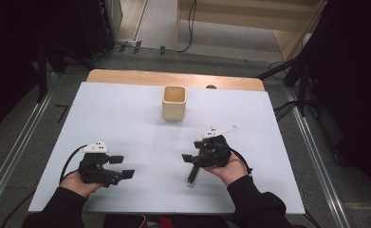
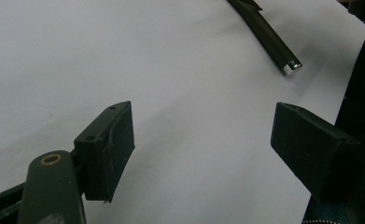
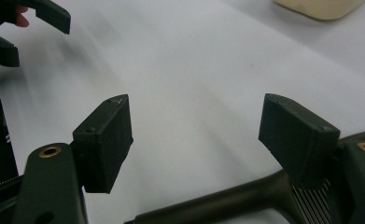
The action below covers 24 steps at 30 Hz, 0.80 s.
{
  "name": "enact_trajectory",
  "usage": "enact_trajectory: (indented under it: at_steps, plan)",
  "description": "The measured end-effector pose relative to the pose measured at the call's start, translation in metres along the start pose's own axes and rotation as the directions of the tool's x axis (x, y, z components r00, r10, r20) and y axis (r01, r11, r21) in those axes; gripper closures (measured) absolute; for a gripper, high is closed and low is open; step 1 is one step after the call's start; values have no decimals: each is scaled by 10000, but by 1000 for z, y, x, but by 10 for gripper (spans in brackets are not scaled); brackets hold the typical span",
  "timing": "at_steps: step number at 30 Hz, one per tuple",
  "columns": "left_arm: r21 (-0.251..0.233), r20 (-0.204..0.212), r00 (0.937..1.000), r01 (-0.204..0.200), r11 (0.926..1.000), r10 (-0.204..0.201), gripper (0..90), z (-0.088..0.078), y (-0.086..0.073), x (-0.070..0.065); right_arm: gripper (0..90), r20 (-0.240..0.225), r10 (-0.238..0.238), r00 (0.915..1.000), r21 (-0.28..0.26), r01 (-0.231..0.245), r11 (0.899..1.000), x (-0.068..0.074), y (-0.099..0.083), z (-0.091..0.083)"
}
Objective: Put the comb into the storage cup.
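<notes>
On the white table sheet, a slim black pen-like stick is seen lying beneath the right gripper; both it and the left gripper are held spread, nothing pinched.

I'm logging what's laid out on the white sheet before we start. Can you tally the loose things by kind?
Cream square cup: 1
Dark pen-like stick: 1
Total: 2
Both lie apart from the open left tongs; the stick lies under the right tongs.
</notes>
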<state>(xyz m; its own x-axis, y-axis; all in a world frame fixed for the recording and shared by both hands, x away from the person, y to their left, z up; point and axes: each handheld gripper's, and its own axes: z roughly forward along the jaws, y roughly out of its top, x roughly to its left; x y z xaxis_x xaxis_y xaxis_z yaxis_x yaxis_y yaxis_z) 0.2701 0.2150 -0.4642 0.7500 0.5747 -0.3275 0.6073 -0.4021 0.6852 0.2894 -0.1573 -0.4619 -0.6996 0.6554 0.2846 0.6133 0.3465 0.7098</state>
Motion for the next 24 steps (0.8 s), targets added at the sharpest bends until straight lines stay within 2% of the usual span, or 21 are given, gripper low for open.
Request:
enact_trajectory:
  at_steps: [8, 13, 18, 19, 21, 22, 24]
  plan:
    - [18, -11, 10000, -18, 10000, 18, 219, 0, 0, 0, 279, -2, -94, 10000, 11, 94, 10000, 2, 3, 7]
    - [37, -23, 10000, -42, 10000, 42, 219, 0, 0, 0, 382, -113, -184, 9998, 39, 185, 9998, 2, 3, 5]
    - [-15, -47, 10000, -9, 10000, 9, 219, -1, 0, 0, 531, -70, -158, 9999, 222, 159, 9996, 2, 0, 3]
    - [-22, -44, 10000, -4, 10000, 4, 219, -1, -1, 0, 616, -77, -295, 9995, 380, 297, 9988, 1, -4, 4]
    - [4, -56, 10000, -17, 10000, 17, 219, -1, 0, 0, 709, -21, -118, 9999, 593, 119, 9982, 0, -7, 5]
    - [-22, -36, 10000, -6, 10000, 6, 219, -1, -1, 0, 709, -21, -118, 9999, 593, 119, 9982, 0, -7, 5]
    - [-11, -54, 10000, -10, 10000, 10, 219, -1, 0, 0, 792, -81, 13, 10000, 652, -7, 9979, -1, -10, 6]
